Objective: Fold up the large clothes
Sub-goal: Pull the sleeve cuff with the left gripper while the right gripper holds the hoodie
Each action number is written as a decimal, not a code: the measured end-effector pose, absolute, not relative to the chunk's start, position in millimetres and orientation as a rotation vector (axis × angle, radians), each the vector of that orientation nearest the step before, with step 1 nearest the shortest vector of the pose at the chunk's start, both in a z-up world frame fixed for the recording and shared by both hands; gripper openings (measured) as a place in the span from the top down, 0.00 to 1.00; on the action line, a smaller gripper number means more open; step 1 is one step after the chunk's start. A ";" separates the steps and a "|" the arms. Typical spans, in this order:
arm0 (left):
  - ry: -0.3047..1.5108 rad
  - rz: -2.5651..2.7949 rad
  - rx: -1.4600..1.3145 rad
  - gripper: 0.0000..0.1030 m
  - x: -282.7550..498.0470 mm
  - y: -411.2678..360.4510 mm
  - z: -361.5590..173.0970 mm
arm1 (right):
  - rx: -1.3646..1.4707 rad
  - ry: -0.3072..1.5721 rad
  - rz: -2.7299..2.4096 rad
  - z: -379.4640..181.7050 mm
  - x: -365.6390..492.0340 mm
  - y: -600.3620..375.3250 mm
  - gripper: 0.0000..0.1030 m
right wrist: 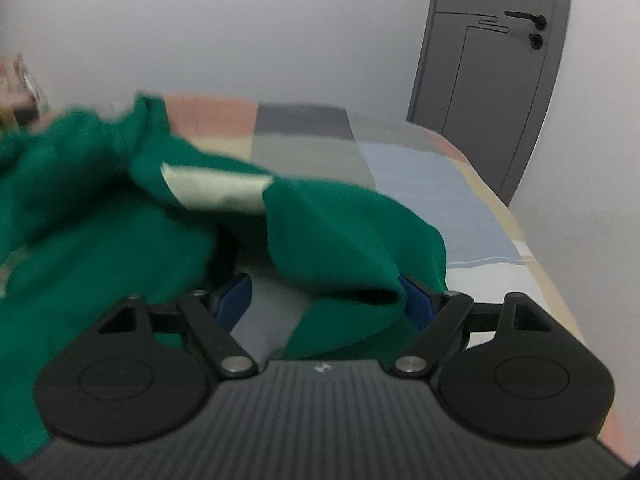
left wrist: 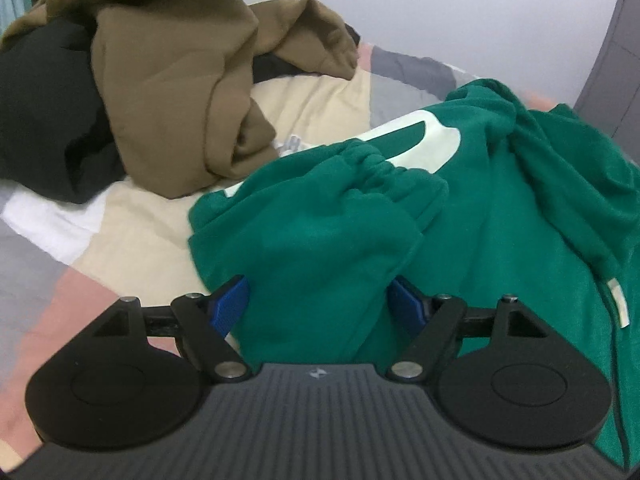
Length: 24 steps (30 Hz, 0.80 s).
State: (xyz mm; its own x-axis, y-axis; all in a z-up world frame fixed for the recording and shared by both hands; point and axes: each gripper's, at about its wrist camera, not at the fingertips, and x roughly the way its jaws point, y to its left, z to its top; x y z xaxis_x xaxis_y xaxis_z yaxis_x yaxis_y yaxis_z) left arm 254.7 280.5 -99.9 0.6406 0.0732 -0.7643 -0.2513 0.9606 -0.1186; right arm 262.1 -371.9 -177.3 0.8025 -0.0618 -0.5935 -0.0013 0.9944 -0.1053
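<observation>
Green sweatshirt [left wrist: 500, 208] lies bunched on bed [right wrist: 420, 176], both left claw [left wrist: 320, 300] and right claw [right wrist: 324, 300] wide, cloth between unpinched; regrip flat hem corners before folding.

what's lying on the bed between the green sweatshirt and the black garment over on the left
In the left wrist view, a crumpled brown garment lies between the green sweatshirt and the black garment, with a bare strip of the patchwork bedcover nearer the camera.
</observation>
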 end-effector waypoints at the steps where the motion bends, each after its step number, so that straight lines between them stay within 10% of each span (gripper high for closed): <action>1: 0.849 0.190 -0.221 0.22 256.5 282.1 -101.5 | -0.119 0.652 -0.041 -182.3 266.5 -370.4 0.22; 8: 0.809 0.279 -0.245 0.26 273.2 287.4 -115.8 | -0.172 0.684 -0.181 -205.0 295.8 -382.1 0.57; 11: 0.810 0.355 -0.239 0.57 283.7 293.5 -122.8 | -0.189 0.672 -0.241 -207.1 301.7 -387.3 0.76; 15: 0.784 0.456 -0.325 0.88 285.7 314.7 -125.4 | -0.194 0.608 -0.304 -191.0 300.2 -393.0 0.83; 24: 0.490 0.775 -0.353 0.93 278.9 374.4 -86.9 | -0.223 0.444 -0.427 -115.1 323.9 -439.8 0.90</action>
